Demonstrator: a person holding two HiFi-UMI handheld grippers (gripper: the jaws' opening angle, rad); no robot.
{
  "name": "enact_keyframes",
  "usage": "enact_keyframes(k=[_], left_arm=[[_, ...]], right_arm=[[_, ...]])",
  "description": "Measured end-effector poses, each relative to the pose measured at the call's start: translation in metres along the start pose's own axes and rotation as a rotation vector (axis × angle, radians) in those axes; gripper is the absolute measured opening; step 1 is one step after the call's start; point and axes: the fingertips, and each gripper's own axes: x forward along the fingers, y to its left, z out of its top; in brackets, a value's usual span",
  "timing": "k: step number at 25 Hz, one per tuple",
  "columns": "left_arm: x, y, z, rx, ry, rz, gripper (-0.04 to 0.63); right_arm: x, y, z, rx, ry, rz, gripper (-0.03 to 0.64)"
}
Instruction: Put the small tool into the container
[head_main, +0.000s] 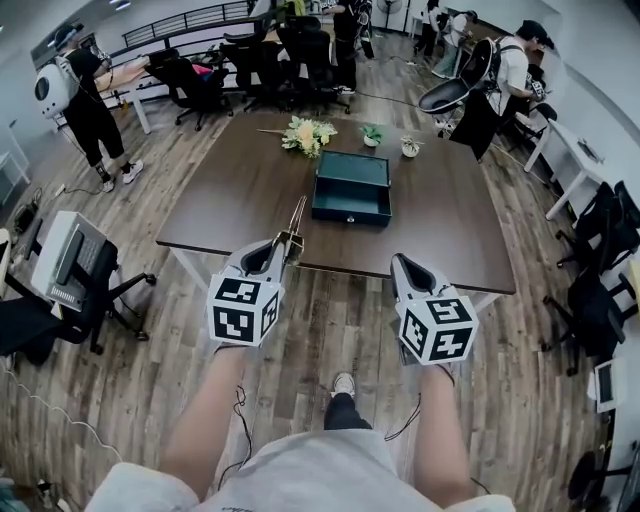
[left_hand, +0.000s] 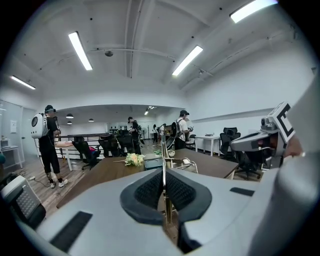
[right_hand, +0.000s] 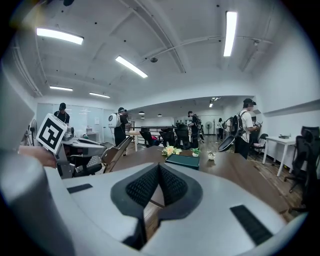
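Small tool, maybe tweezers, sits clamped in left hand-held gripper, long axis pointing fwd at container on counter, slightly to the right. Right hand-held gripper is closed, empty.

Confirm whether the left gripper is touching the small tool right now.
Touching. In the left gripper view, the left gripper has its pads shut on the small tool, whose thin metal end sticks out past them.
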Motion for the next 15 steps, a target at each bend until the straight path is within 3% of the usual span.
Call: enact_keyframes(k=[15], left_arm=[[0.137, 0.011, 0.038, -0.003, 0.048, 0.06, 0.002]], right_arm=[[0.113, -0.105, 0.02, 0.024, 0.022, 0.06, 0.003]])
